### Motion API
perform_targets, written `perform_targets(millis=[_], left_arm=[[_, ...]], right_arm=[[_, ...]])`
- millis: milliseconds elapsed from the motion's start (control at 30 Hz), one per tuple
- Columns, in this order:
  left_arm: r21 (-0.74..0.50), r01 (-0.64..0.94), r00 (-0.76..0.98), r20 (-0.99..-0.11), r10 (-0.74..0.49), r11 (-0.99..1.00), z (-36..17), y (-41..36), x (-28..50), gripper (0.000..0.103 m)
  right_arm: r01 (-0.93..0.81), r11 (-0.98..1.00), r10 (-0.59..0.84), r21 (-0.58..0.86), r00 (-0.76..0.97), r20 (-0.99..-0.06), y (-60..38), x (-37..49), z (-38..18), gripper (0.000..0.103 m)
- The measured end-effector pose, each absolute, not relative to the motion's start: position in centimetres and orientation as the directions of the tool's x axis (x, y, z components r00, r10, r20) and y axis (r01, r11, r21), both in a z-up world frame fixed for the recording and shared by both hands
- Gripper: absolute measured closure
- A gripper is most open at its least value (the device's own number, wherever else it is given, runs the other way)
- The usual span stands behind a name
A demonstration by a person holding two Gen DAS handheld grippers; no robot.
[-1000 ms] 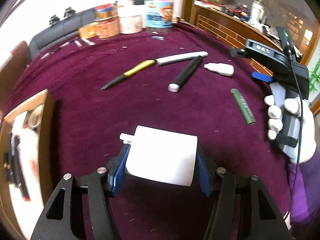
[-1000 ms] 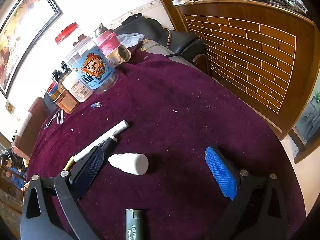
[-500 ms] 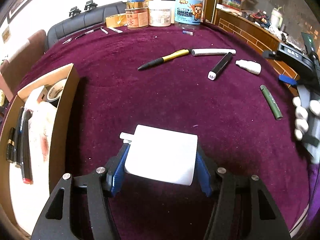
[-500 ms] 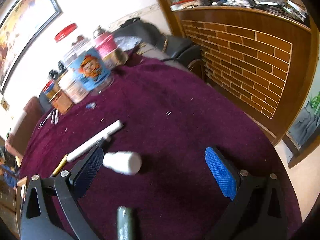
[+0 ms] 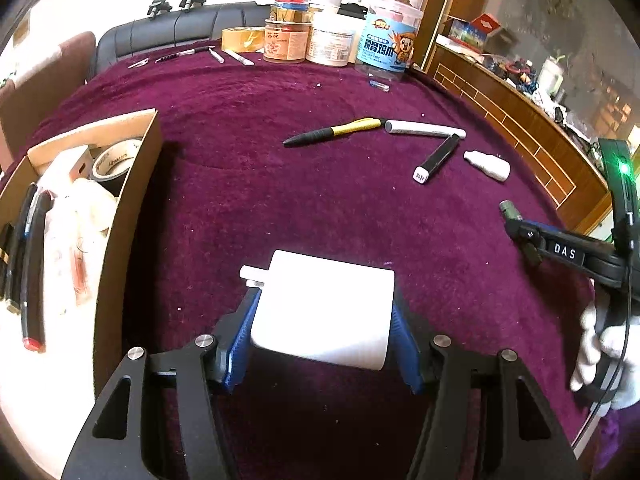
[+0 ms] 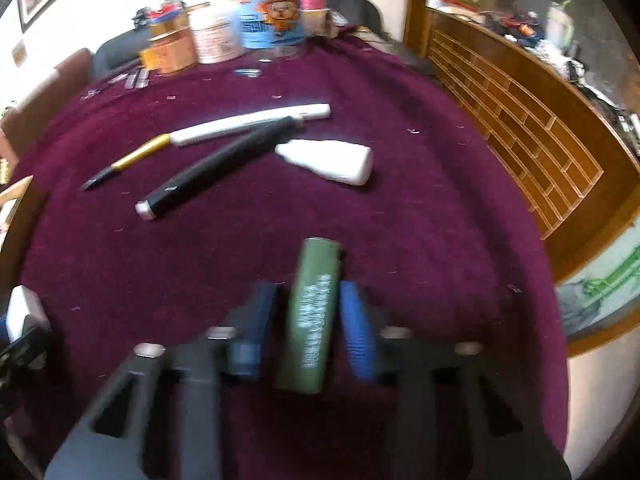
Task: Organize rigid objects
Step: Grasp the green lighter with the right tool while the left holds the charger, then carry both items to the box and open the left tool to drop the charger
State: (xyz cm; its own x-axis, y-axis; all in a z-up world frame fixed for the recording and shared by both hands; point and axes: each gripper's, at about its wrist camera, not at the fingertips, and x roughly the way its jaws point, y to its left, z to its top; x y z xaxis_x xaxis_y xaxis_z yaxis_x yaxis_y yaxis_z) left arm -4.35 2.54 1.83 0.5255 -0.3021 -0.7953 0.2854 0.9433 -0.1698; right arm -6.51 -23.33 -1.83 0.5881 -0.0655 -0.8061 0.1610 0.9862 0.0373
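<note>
My left gripper [image 5: 322,320] is shut on a white plug-like block [image 5: 324,308] and holds it above the purple tablecloth. My right gripper [image 6: 310,312] is shut on a green stick [image 6: 314,312] with white lettering; that gripper also shows in the left wrist view [image 5: 516,224] at the right edge. A yellow-black pen [image 5: 332,132], a white marker [image 5: 424,129], a black marker [image 5: 436,158] and a small white bottle [image 5: 488,166] lie on the cloth ahead. A cardboard box [image 5: 132,184] with pens and tape stands at the left.
Jars and tubs [image 5: 328,40] and a tape roll [image 5: 243,39] line the far table edge. Small tools [image 5: 188,54] lie near them. A wooden counter [image 6: 520,92] runs along the right. A dark sofa stands behind the table.
My right gripper has swung left over the green stick and shut on it. My left gripper with the white block has moved left, so the cardboard box now shows more fully.
</note>
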Motion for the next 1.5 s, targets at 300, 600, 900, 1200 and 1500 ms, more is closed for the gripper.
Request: perform_targets(millis=[300, 600, 900, 1200, 1500], left_arm=[[-0.168, 0.292, 0.555, -0.772, -0.310, 0.942, 3.8, 3.3, -7.0, 0.049], [-0.224, 0.242, 0.600, -0.730, -0.327, 0.944, 7.4, 8.2, -10.1, 0.049], [-0.228, 0.051, 0.660, -0.723, -0.204, 0.972, 8.2, 16.7, -10.0, 0.049], [-0.208, -0.131, 0.640, -0.764, -0.077, 0.969, 5.9, 24.1, -9.3, 0.049], [-0.159, -0.176, 0.573, -0.819, -0.030, 0.971, 3.2, 26.8, -7.8, 0.049]], right_arm=[[0.122, 0.983, 0.032, 0.135, 0.616, -0.787, -22.6, -8.9, -1.1, 0.085], [-0.014, 0.973, 0.184, 0.230, 0.647, -0.740, -17.8, -9.8, 1.5, 0.085], [-0.229, 0.931, 0.364, 0.284, 0.601, -0.711, -8.8, -8.8, 4.3, 0.085], [-0.400, 0.859, 0.494, 0.319, 0.485, -0.722, 1.3, -8.1, 4.2, 0.085], [-0.485, 0.825, 0.502, 0.290, 0.393, -0.770, 8.2, -7.6, 2.0, 0.085]])
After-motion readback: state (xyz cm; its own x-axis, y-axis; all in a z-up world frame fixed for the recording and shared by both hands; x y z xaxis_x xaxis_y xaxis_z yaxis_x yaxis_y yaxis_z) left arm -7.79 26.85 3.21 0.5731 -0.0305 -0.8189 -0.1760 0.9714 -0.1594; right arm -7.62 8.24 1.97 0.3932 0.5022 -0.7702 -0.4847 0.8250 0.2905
